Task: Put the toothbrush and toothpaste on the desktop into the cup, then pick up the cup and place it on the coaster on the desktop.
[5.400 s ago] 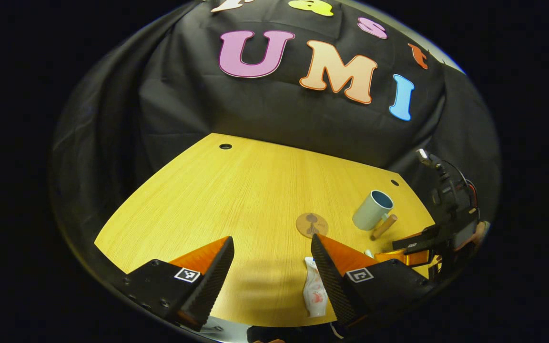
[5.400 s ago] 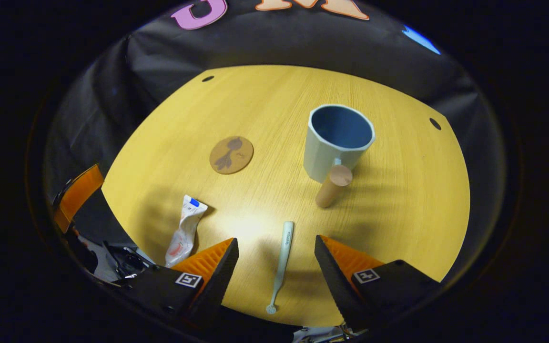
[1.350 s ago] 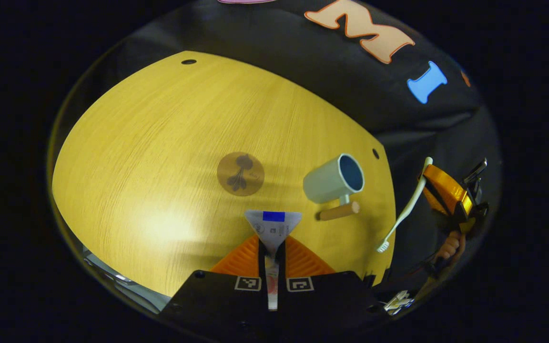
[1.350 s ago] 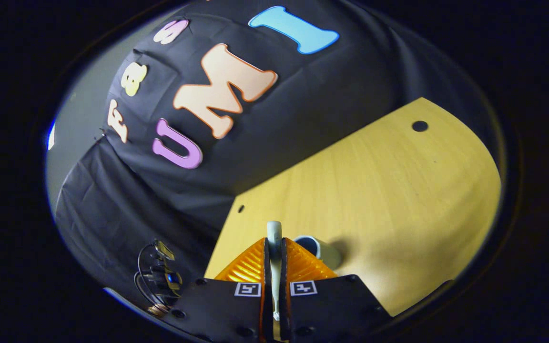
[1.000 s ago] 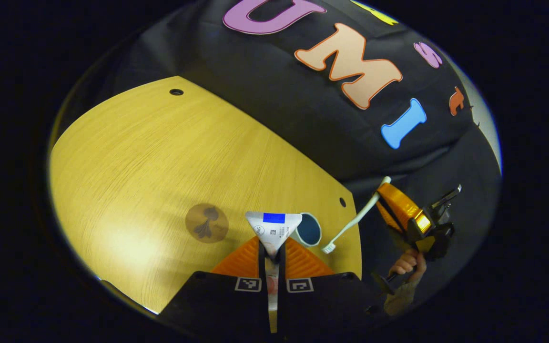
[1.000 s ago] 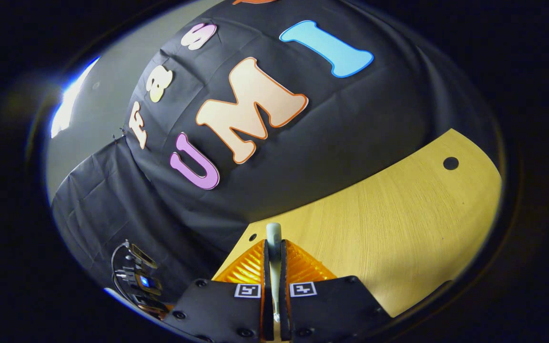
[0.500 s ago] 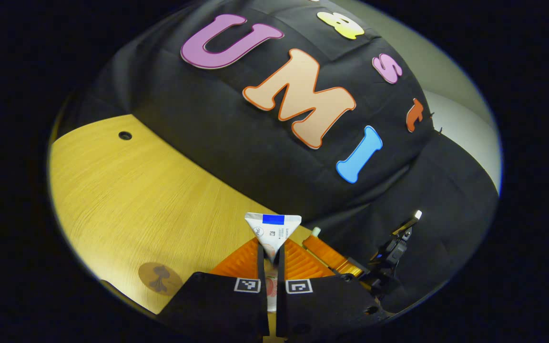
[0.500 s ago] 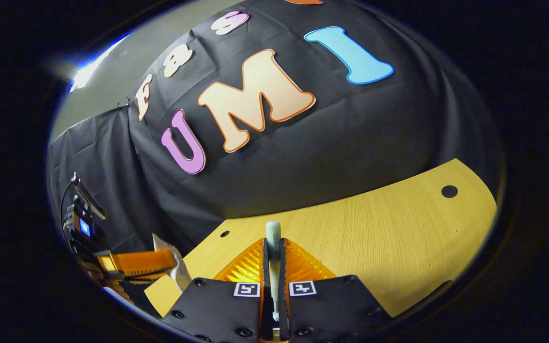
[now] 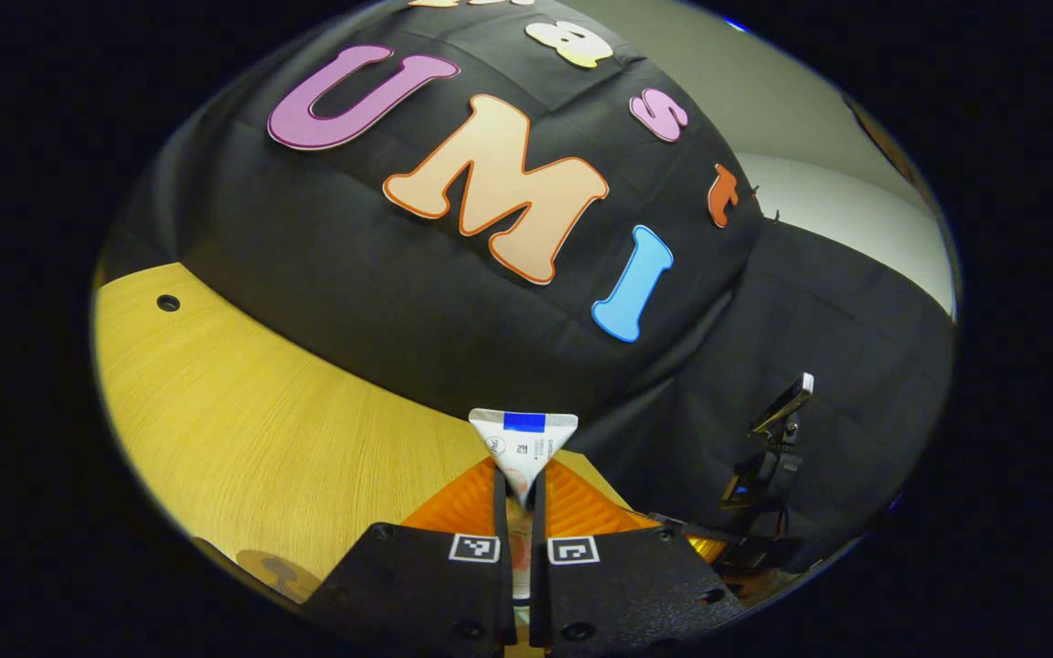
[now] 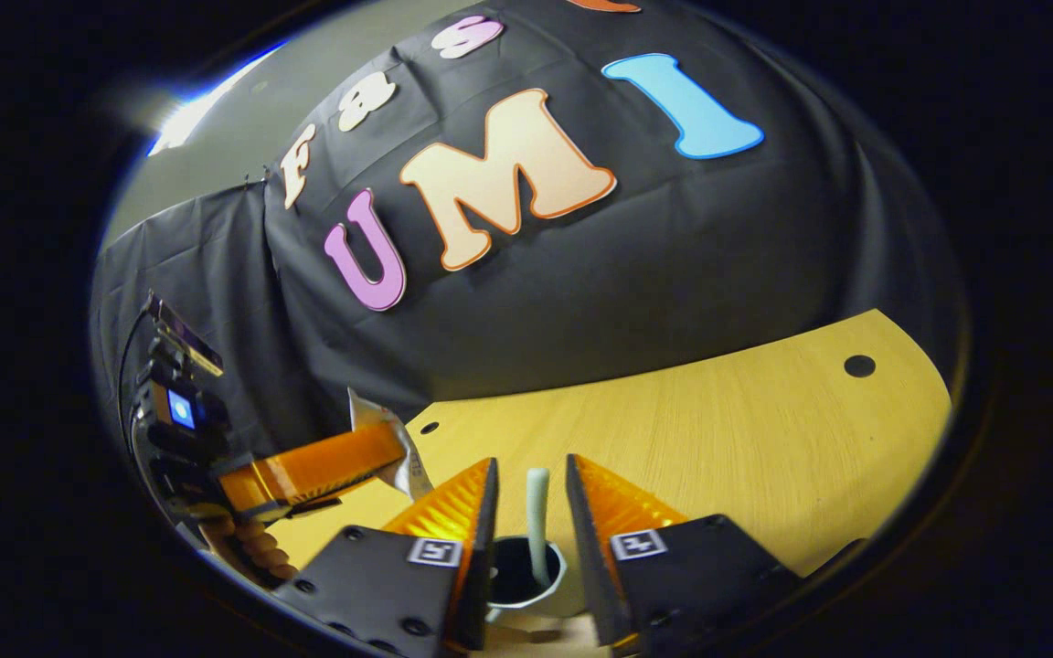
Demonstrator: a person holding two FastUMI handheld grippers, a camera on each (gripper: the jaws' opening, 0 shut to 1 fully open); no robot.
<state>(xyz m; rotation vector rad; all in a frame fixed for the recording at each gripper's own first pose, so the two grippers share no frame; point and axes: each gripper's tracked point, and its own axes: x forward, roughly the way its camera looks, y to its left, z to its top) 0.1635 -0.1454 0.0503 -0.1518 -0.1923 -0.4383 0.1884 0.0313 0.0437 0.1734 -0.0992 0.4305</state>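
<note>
On the yellow wooden desktop (image 10: 718, 429) I see the toothbrush (image 10: 537, 521) standing in the cup (image 10: 526, 576), between my right gripper's (image 10: 531, 512) parted fingers. My left gripper (image 9: 515, 512) is clamped on the toothpaste (image 9: 523, 439), near the coaster (image 9: 275, 571).

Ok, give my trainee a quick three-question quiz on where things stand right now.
1. True or false: the right tool is clamped on the toothbrush.
2. What does the left tool hold? A) toothpaste B) coaster C) cup
3. Fill in: the toothbrush stands inside the ____.

Key:
1. False: its fingers are spread apart and the toothbrush stands free between them.
2. A, the toothpaste.
3. cup.
</note>
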